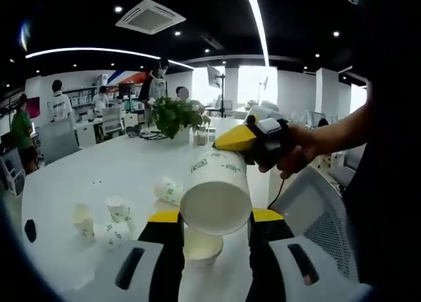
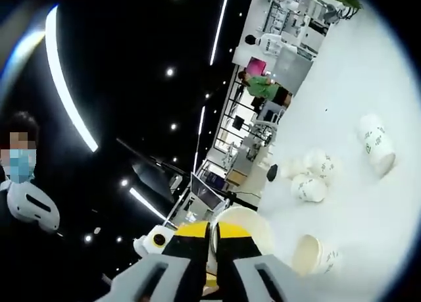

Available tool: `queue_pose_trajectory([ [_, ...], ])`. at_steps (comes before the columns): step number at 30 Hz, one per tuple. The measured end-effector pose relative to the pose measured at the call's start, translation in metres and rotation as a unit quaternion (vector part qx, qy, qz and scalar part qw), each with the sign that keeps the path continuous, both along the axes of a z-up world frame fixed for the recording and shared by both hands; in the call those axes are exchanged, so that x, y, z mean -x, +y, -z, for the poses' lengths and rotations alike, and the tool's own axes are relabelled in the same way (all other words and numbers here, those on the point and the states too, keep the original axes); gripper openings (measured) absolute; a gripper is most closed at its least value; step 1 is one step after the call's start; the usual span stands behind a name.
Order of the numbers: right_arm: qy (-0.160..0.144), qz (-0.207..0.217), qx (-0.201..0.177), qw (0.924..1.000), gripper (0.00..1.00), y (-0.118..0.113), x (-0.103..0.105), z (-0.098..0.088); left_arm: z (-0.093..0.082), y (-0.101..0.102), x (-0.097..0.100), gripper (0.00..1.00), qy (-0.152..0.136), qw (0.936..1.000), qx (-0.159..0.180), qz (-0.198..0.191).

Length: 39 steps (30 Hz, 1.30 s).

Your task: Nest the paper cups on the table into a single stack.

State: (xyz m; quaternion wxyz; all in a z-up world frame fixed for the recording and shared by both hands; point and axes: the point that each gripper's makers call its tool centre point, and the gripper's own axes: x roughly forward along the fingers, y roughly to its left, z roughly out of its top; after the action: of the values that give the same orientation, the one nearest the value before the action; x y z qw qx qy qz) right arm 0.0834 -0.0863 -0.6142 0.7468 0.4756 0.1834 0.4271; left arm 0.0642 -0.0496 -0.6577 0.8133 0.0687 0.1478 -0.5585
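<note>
Left tongs at bottom centre of the left gripper view, jaws spread, a white paper cup lying between them, base toward the camera. Right tongs at the bottom of the right gripper view, clenched on that cup's rim. Open cup just below on the white table. Loose cups at lower left; a potted plant at the far end.
</note>
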Motion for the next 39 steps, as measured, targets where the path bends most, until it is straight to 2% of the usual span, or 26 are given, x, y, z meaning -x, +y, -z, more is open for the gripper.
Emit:
queue_pose_trajectory([
  [12,-0.025,-0.001,0.026,0.9993,0.0,0.002,0.001,-0.008,0.004,0.003,-0.004,0.33,0.005,0.9999,-0.006,-0.01],
  [15,-0.031,0.008,0.031,0.999,0.0,0.001,-0.001,-0.012,0.007,0.004,-0.005,0.3,0.004,0.9998,-0.011,-0.014],
  [19,-0.038,0.012,0.032,0.9987,0.0,-0.001,-0.003,-0.017,0.01,0.007,-0.006,0.38,0.008,0.9997,-0.01,-0.021],
  [22,-0.044,0.014,0.042,0.9981,0.0,-0.001,-0.003,-0.019,0.01,0.009,-0.006,0.37,0.009,0.9997,-0.009,-0.023],
  [25,-0.058,0.017,0.071,0.9957,0.0,-0.001,-0.004,-0.018,0.011,0.012,-0.006,0.4,0.007,0.9995,-0.013,-0.028],
  [30,-0.081,0.02,0.149,0.9853,0.0,0.001,-0.006,-0.008,0.013,0.017,-0.008,0.49,0.003,0.9992,-0.017,-0.037],
  [34,-0.106,0.009,0.223,0.9689,0.0,0.007,-0.004,0.002,0.015,0.019,-0.009,0.54,0.002,0.9989,-0.021,-0.043],
  [39,-0.123,0.0,0.261,0.9575,0.0,0.014,-0.001,0.006,0.016,0.02,-0.01,0.61,0.002,0.9985,-0.022,-0.051],
])
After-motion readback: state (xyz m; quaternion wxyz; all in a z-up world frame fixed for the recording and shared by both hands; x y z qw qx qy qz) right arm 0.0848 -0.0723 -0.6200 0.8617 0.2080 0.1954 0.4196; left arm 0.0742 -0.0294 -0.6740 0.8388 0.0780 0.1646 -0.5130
